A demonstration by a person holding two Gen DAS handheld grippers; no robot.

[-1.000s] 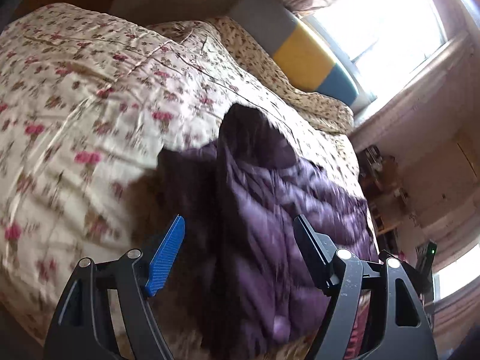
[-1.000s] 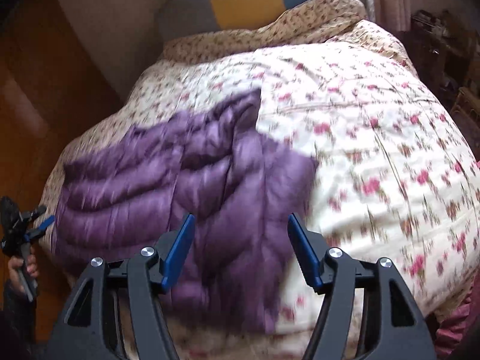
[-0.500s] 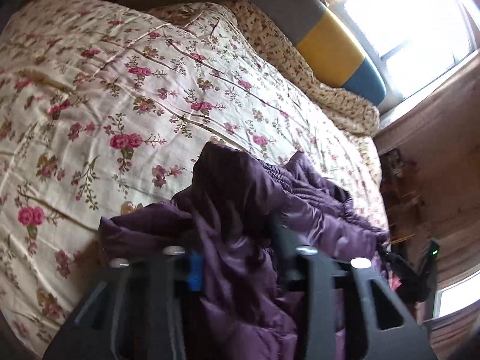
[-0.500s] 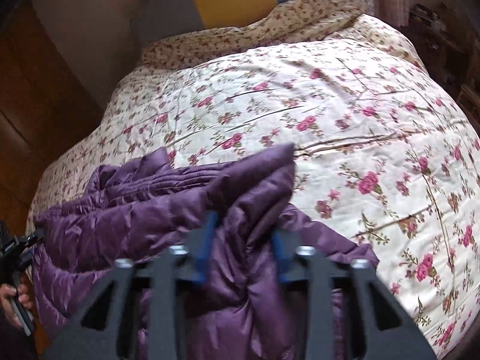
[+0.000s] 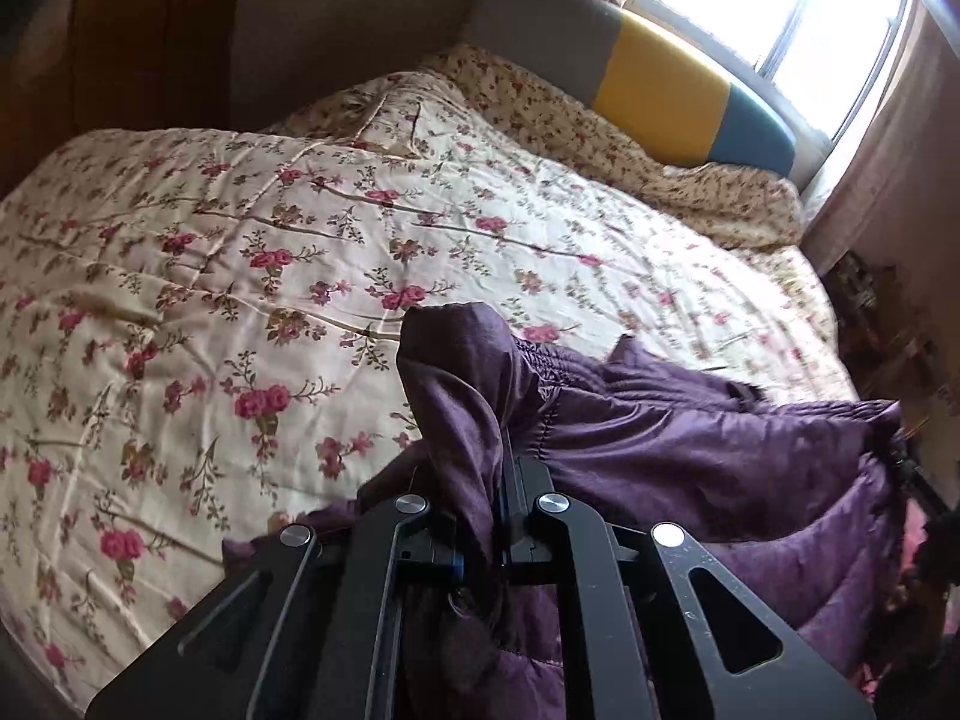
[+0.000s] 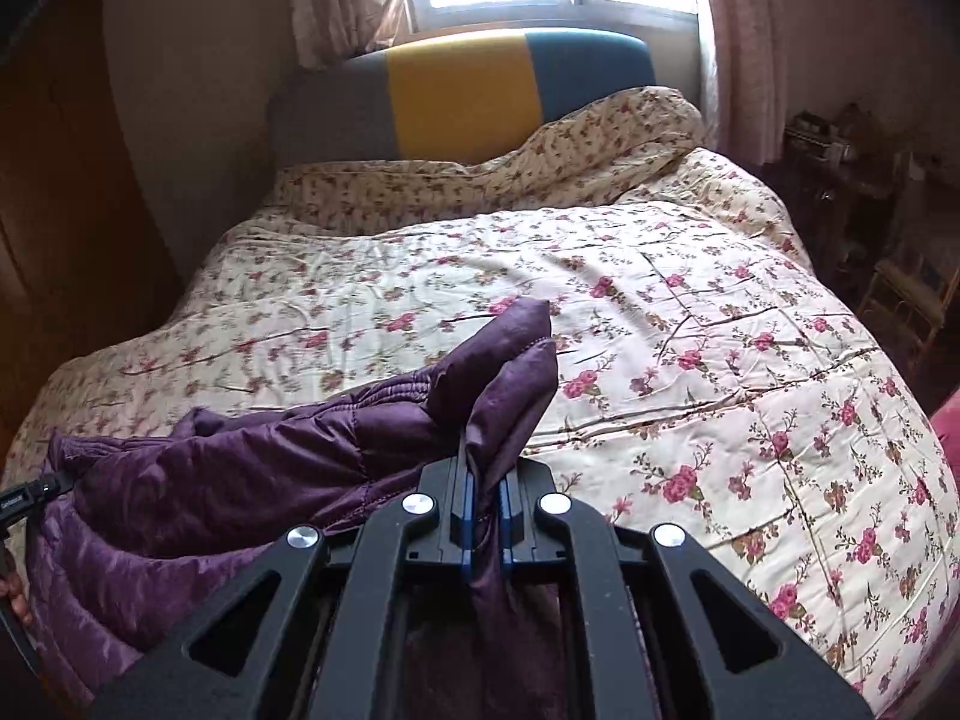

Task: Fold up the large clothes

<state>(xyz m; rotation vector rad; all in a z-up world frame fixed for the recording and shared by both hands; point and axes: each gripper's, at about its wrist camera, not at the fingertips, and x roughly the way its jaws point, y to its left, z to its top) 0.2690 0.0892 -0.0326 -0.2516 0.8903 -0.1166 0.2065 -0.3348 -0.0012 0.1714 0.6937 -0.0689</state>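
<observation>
A purple quilted puffer jacket (image 5: 690, 438) lies bunched near the foot of a bed with a floral quilt (image 5: 240, 240). My left gripper (image 5: 480, 516) is shut on a raised fold at the jacket's left corner; the cloth covers its fingertips. In the right wrist view the same jacket (image 6: 240, 468) stretches to the left, and my right gripper (image 6: 485, 516) is shut on its right corner, which stands up between the blue pads (image 6: 465, 510). The left gripper shows small at that view's left edge (image 6: 24, 501), at the jacket's far corner.
A headboard (image 6: 462, 96) in grey, yellow and blue stands under a bright window, with a small-flowered cover (image 6: 540, 168) heaped against it. Dark wooden furniture (image 6: 54, 210) flanks the bed on the left. Cluttered shelves and a chair (image 6: 900, 300) stand on the right.
Both grippers went from open above the spread jacket to shut on its near corners. The corners are lifted and the jacket has bunched up, uncovering more quilt beyond it.
</observation>
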